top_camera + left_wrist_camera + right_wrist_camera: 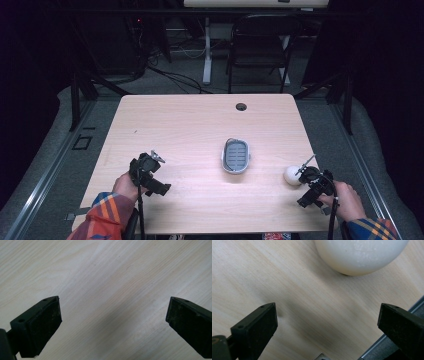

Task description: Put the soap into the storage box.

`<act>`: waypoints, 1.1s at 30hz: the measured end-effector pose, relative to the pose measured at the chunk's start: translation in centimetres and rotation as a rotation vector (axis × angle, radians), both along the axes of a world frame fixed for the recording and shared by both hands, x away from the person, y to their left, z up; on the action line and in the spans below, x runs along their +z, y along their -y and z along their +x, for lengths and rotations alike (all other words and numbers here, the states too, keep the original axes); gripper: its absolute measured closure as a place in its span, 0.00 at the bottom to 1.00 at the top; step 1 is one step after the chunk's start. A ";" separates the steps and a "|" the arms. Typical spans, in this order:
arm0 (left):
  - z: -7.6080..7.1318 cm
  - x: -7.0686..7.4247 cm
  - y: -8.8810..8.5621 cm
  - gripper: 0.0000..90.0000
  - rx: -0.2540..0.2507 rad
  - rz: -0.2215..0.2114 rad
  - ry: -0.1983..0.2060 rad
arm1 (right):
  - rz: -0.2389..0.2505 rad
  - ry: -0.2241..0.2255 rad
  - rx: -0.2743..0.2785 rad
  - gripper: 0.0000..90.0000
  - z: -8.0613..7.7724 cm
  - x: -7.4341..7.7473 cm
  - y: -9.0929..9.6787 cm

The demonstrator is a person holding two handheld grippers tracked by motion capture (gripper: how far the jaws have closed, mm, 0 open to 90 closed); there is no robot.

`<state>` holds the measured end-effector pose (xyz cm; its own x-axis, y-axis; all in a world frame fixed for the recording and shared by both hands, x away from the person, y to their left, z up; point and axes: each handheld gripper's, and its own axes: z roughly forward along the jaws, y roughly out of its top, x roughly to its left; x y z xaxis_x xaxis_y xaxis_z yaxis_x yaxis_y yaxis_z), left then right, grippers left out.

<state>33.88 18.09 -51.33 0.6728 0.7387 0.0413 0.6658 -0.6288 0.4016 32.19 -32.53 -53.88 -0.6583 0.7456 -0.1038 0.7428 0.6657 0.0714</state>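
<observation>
While my right tongs (325,322) gape wide and grip nothing, the white ball (362,255) sits just ahead of them, near the surface's (200,125) right edge; my left tongs (112,325) gape empty too, grey dish (235,156) mid-surface between both.

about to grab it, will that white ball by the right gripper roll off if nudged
Probably: the white ball looks round and smooth, resting on the flat table near its edge. The open right gripper isn't touching it. Its matte surface may grip fairly well.
</observation>
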 end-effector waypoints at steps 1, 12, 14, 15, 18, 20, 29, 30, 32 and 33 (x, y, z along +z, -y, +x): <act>0.0 0.1 0.0 0.00 -0.005 -0.008 0.004 | 0.000 0.000 0.000 0.03 0.0 0.0 0.0; -0.2 0.3 -0.1 0.00 -0.028 -0.045 0.019 | 0.082 0.014 -0.029 0.02 0.0 0.6 0.4; -0.2 0.3 -0.1 0.00 -0.033 -0.045 0.019 | 0.082 0.006 -0.024 0.01 0.1 0.7 0.4; -0.2 0.3 0.0 0.00 -0.032 -0.044 0.017 | 0.087 0.011 -0.025 0.01 0.1 0.6 0.5; -0.1 0.3 0.0 0.00 -0.032 -0.046 0.013 | 0.090 0.024 -0.037 0.00 0.1 0.7 0.5; -0.1 0.3 -0.1 0.00 -0.034 -0.052 0.012 | 0.091 0.026 -0.040 0.00 0.1 0.9 0.5; -0.2 0.3 -0.1 0.00 -0.039 -0.058 0.015 | 0.119 0.072 -0.041 0.00 0.3 1.3 0.4; -0.2 0.3 -0.1 0.00 -0.038 -0.056 0.015 | 0.126 0.084 -0.051 0.00 0.2 1.2 0.3; -0.2 0.3 -0.1 0.00 -0.039 -0.055 0.014 | 0.132 0.093 -0.054 0.00 0.3 1.2 0.3; -0.2 0.3 -0.1 0.00 -0.038 -0.054 0.014 | 0.146 0.105 -0.067 0.00 0.3 1.1 0.2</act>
<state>33.73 18.17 -51.00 0.7001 0.7139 0.0115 0.6358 -0.6307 0.4451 32.52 -32.76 -52.81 -0.5980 0.7995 -0.0569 0.7684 0.5920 0.2432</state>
